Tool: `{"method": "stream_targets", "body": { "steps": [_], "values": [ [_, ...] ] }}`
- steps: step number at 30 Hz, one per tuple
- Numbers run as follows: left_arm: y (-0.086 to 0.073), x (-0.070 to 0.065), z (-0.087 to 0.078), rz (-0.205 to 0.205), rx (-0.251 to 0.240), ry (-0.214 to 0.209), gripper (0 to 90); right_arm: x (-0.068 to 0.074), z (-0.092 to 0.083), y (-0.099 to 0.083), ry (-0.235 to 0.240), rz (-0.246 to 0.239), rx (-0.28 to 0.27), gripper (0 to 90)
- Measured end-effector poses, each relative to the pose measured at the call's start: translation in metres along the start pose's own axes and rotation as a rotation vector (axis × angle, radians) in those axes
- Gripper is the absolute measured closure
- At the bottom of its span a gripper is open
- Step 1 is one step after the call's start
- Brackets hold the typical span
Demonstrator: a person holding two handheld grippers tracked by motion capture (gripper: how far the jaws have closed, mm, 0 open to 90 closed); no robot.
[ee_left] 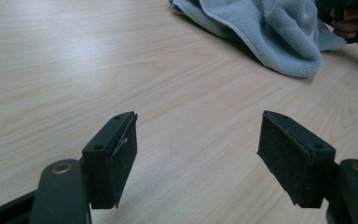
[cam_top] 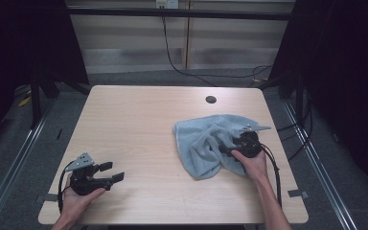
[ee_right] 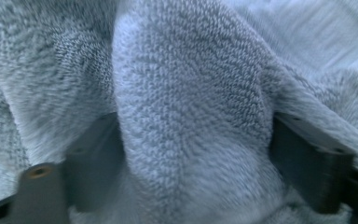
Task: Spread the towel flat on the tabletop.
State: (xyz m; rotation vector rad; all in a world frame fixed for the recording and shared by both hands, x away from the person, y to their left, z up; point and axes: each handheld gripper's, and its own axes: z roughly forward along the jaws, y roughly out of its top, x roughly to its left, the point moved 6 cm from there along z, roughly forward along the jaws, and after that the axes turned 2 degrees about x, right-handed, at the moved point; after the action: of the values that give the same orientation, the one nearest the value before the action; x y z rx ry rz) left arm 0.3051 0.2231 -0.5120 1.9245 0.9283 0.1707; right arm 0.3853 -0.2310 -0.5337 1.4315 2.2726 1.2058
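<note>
On the right side of the table (cam_top: 139, 124), the right gripper (cam_top: 230, 147) is pushed into a crumpled blue towel (cam_top: 206, 139).
Its jaws sit wide around a fat fold, maybe to grab it. The left gripper (cam_top: 111, 173) waits, spread wide, holding nothing.

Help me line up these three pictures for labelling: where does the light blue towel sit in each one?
High view: the light blue towel lies crumpled right of centre on the table, under the right gripper.
Left gripper view: top right, beyond the open jaws.
Right gripper view: a fold bulges up between the jaws.
Shared landmark: the towel's fleecy pile.
</note>
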Motion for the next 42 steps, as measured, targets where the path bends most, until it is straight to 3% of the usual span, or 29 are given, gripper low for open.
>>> {"method": "stream_targets", "body": {
  "steps": [6, 9, 12, 13, 14, 16, 17, 23, 24, 25, 27, 28, 30, 31, 32, 34, 35, 39, 42],
  "values": [
    [0.000, -0.001, -0.001, 0.003, -0.004, 0.002, 28.1, 0.009, 0.007, -0.006, -0.021, -0.051, 0.043, 48.8],
    [0.001, -0.001, 0.000, -0.051, -0.011, -0.024, 28.4, 0.025, 0.010, -0.007, 0.005, -0.092, 0.065, 60.9],
    [-0.001, -0.003, 0.002, 0.002, 0.014, 0.002, 28.5, 0.042, 0.016, -0.009, 0.044, -0.113, 0.058, 64.6],
    [-0.001, -0.004, 0.003, -0.013, 0.006, -0.014, 28.5, 0.047, 0.018, -0.008, 0.049, -0.125, 0.063, 66.1],
    [0.000, -0.005, 0.003, -0.029, 0.003, -0.026, 28.5, 0.052, 0.021, -0.007, 0.060, -0.133, 0.069, 66.4],
    [0.000, -0.006, 0.004, -0.021, 0.007, -0.025, 28.5, 0.057, 0.023, -0.007, 0.077, -0.146, 0.075, 66.9],
    [0.000, -0.006, 0.003, 0.010, 0.010, 0.000, 28.5, 0.069, 0.029, -0.006, 0.107, -0.152, 0.072, 67.3],
    [-0.002, -0.005, 0.005, -0.008, 0.016, -0.009, 28.9, 0.105, 0.045, -0.004, 0.183, -0.205, 0.076, 67.6],
    [-0.002, -0.005, 0.005, -0.008, 0.016, -0.009, 29.4, 0.105, 0.045, -0.004, 0.183, -0.205, 0.076, 67.6],
    [-0.001, -0.006, 0.005, 0.002, 0.023, -0.011, 30.6, 0.122, 0.050, -0.005, 0.227, -0.216, 0.074, 67.2],
    [-0.001, -0.006, 0.005, 0.004, 0.022, -0.011, 33.1, 0.128, 0.052, -0.005, 0.240, -0.221, 0.079, 66.9],
    [0.002, -0.008, 0.004, 0.002, 0.003, -0.021, 36.5, 0.141, 0.054, -0.005, 0.267, -0.245, 0.086, 64.1],
    [0.004, -0.007, 0.005, -0.027, -0.009, -0.037, 39.2, 0.151, 0.053, -0.004, 0.292, -0.251, 0.089, 59.2],
    [0.004, -0.007, 0.005, -0.027, -0.009, -0.037, 40.4, 0.151, 0.053, -0.004, 0.292, -0.251, 0.089, 59.2],
    [0.009, -0.005, 0.006, -0.015, -0.002, -0.009, 41.0, 0.156, 0.048, 0.000, 0.318, -0.252, 0.078, 52.1],
    [0.014, -0.005, 0.005, -0.005, -0.013, -0.009, 41.4, 0.158, 0.035, 0.007, 0.330, -0.239, 0.047, 45.7],
    [0.024, -0.003, 0.004, -0.004, -0.030, -0.008, 41.5, 0.157, 0.026, 0.011, 0.318, -0.239, 0.028, 45.2],
    [0.044, -0.005, 0.014, 0.034, -0.024, -0.034, 46.5, 0.137, -0.009, 0.020, 0.280, -0.205, -0.031, 46.3],
    [0.054, -0.011, 0.026, 0.071, -0.019, -0.062, 53.4, 0.121, -0.018, 0.009, 0.233, -0.197, 0.000, 48.6]
  ]
}}
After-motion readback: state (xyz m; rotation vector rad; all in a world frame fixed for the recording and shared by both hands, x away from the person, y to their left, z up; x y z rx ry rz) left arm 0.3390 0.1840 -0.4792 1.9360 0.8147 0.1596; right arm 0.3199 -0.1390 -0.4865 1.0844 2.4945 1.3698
